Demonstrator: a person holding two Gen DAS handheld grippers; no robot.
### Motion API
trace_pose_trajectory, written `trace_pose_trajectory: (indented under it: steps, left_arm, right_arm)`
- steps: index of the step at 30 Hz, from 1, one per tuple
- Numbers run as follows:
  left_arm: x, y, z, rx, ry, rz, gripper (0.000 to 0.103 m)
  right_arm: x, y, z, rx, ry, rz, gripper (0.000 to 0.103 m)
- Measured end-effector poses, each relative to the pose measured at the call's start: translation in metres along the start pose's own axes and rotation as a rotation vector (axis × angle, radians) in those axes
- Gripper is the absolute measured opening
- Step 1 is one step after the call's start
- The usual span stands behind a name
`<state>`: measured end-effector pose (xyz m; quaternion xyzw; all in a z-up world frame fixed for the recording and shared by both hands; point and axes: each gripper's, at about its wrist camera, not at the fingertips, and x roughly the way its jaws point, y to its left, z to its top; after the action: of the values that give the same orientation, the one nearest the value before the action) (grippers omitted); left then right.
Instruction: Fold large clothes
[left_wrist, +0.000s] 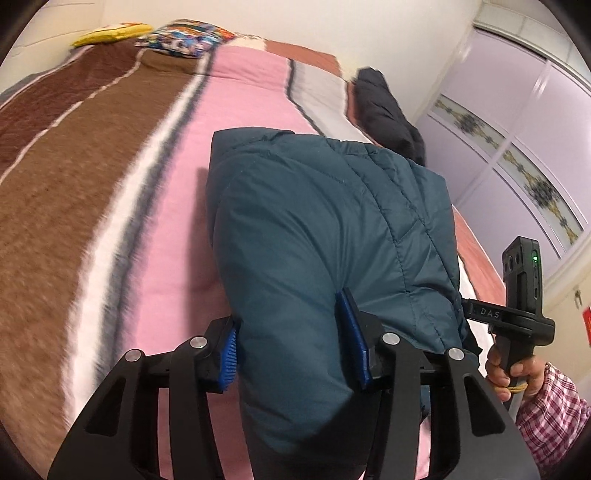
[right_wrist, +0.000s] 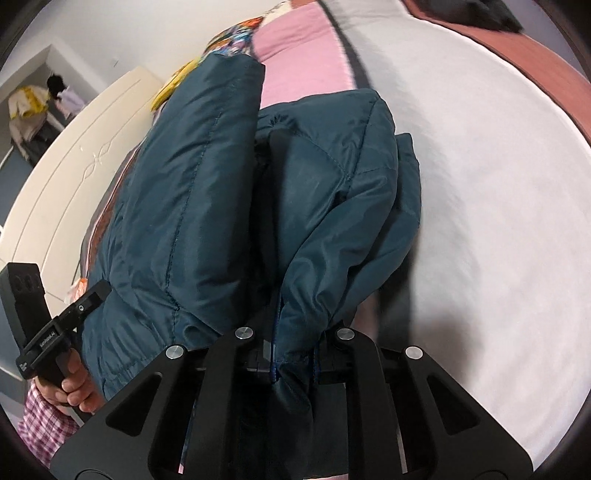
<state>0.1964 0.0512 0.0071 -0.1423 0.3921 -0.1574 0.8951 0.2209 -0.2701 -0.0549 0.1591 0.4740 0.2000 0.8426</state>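
Two hand-held grippers clamped on a teal quilted jacket (left_wrist: 314, 229) above the striped bed (left_wrist: 110, 192), left hand-held gripper (left_wrist: 291, 339) pinching a thick fold, right hand-held gripper (right_wrist: 293, 363) nearly together on its hem, dark garment (left_wrist: 388, 110) beyond the jacket in left view only, cream headboard (right_wrist: 66, 155) in right view only.

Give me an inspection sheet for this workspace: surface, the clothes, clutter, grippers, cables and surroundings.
Surface: bed with striped blanket, pink, brown and white bands.
Job's things: teal puffer jacket, bunched and lifted.
Clutter: dark garment, patterned pillow, yellow item.
Grippers: left gripper clamps a thick fold of the jacket; right gripper pinches a thin edge of it.
Cables: nothing seen.
Surroundings: lilac wardrobe doors, cream headboard.
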Motion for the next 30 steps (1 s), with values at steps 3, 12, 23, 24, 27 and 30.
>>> trace_pose_trajectory:
  steps: [3,12,23,24,27,30]
  left_arm:
    - [-0.001,0.021,0.009,-0.034,-0.014,0.020,0.047]
    - [0.007,0.046,0.016,-0.111,-0.026,0.023,0.047]
    - [0.010,0.042,0.015,-0.130,-0.013,0.061,0.048]
    - [0.010,0.042,0.016,-0.131,-0.012,0.065,0.048]
    - [0.010,0.040,0.017,-0.135,-0.009,0.072,0.048]
    - [0.011,0.041,0.017,-0.141,-0.008,0.076,0.048]
  right_arm:
    - [0.011,0.008,0.018,-0.028,0.008,-0.002,0.014]
    - [0.032,0.023,0.028,-0.065,0.030,-0.055,0.014]
    - [0.048,0.027,0.055,-0.007,0.058,-0.083,0.015]
    - [0.051,0.025,0.058,0.002,0.060,-0.083,0.016]
    - [0.051,0.020,0.059,0.035,0.066,-0.082,0.017]
    - [0.055,0.018,0.062,0.044,0.068,-0.090,0.018]
